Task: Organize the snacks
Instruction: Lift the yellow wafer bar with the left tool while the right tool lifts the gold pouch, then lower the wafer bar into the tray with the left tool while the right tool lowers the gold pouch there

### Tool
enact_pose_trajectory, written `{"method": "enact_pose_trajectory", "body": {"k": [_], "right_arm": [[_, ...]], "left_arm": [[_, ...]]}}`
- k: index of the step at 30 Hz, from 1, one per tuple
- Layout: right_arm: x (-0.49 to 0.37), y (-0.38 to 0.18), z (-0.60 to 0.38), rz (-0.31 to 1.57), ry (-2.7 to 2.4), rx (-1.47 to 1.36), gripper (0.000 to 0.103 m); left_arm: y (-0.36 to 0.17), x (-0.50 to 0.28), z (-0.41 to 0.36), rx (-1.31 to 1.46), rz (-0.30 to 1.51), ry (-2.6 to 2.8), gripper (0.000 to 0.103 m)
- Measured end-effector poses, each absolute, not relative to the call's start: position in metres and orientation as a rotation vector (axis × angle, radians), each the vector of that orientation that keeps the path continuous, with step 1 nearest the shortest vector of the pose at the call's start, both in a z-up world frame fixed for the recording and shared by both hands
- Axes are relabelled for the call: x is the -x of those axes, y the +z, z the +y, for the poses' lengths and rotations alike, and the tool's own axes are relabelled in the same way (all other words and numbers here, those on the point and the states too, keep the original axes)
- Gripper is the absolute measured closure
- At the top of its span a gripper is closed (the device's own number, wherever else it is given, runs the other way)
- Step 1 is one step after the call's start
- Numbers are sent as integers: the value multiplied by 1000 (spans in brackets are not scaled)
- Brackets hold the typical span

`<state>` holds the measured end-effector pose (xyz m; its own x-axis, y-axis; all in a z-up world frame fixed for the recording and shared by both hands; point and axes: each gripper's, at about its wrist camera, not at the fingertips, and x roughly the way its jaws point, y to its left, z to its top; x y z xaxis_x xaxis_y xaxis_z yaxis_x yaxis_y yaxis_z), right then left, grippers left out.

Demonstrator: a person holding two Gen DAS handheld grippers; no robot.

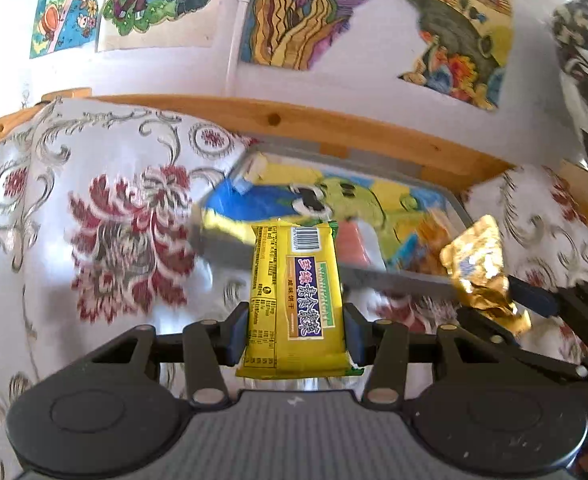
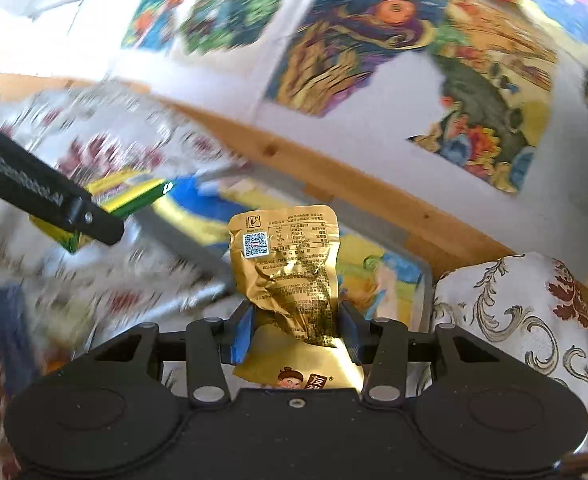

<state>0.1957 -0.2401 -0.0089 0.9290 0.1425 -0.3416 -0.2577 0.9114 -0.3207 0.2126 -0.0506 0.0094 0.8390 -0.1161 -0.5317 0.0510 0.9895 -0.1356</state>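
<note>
Both grippers are loaded and both face the gray-rimmed tray [image 1: 398, 280] lying just ahead on the flowered cloth [image 1: 93, 208]. The left gripper [image 1: 294, 332] has its jaws pinching a yellow biscuit packet [image 1: 294, 292], long axis pointing straight at the tray; the right gripper [image 2: 296, 336] pinches a crumpled gold pouch [image 2: 289, 268] upright, off to the left one's right and near the tray's right end. A wooden rail [image 1: 334, 124] closes the far side, so I'd judge the free room is over the tray itself.
</note>
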Motion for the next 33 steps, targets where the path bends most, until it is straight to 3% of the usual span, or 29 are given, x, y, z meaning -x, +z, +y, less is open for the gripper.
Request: {"method": "enact_pose_trajectory", "body": {"k": [11,33], "right_arm": [[-269,8,-250,182,125,188,56],[-349,-29,-257,386,124,64,56]], "left_arm": [[25,-302,-69,97,527,-3,51],[-16,-386,-93,5,643,21,51]]}}
